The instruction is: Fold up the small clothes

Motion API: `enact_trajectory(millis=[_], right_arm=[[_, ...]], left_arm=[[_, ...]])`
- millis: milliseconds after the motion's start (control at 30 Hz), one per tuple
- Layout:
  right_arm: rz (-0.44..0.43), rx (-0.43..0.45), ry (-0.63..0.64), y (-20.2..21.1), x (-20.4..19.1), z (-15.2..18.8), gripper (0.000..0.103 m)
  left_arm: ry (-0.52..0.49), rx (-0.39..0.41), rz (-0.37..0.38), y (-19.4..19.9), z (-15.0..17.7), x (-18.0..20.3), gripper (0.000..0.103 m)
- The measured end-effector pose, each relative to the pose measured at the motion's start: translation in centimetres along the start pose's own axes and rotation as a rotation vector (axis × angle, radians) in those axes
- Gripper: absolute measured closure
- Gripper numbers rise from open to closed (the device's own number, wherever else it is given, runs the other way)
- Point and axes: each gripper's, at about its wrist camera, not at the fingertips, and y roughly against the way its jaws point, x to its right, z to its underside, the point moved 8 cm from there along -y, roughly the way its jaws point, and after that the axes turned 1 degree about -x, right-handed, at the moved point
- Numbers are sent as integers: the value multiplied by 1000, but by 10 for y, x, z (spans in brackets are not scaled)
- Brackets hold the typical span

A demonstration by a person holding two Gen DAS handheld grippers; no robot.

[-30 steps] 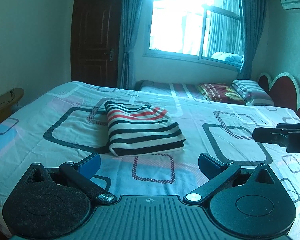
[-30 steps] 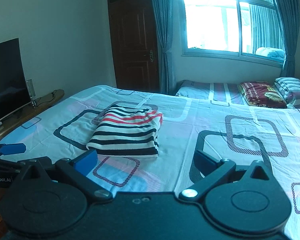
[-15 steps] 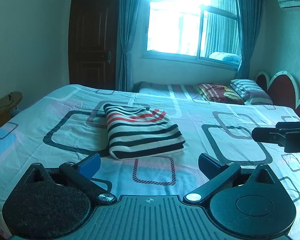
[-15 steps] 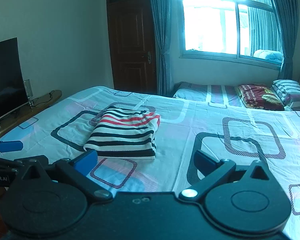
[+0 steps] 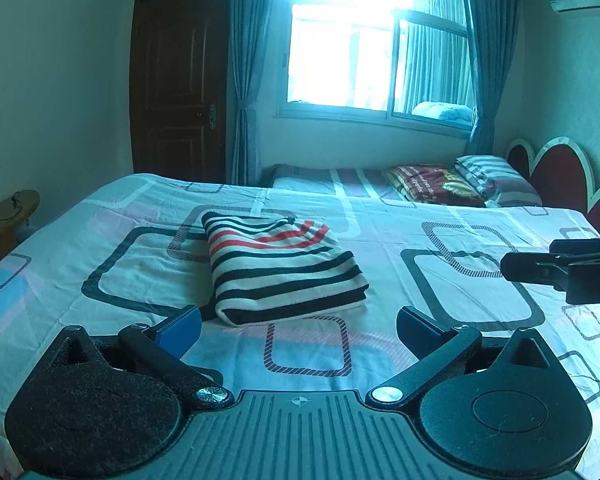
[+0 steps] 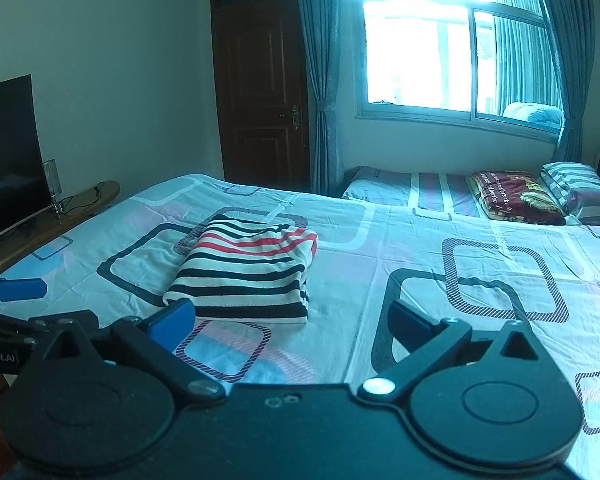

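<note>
Lying folded on the bed (image 5: 380,220), striped garment (image 5: 284,268); both jaws spread.

We are counting one folded striped garment (image 5: 278,266) lying on the patterned bedsheet (image 5: 420,232), with nothing else stacked on it. Beyond the garment, toward the window (image 5: 364,52), we are counting two pillows: one dark red printed pillow (image 5: 428,184) and one striped pillow (image 5: 496,178) just beside it. We are seeing two grippers, the left gripper (image 5: 298,326) and the right gripper (image 6: 292,320), both nearer than the garment and both standing spread with nothing between their fingers. Left of the garment we are counting one television (image 6: 8,152).
</note>
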Motion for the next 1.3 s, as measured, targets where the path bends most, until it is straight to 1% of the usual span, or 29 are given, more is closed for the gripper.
enact_trajectory(millis=[1233, 1300], right_arm=[[-12, -8, 20, 0, -5, 2, 1], [-16, -8, 24, 1, -6, 3, 1]], left_arm=[[6, 5, -8, 2, 3, 0, 0], [0, 2, -19, 1, 5, -1, 0]])
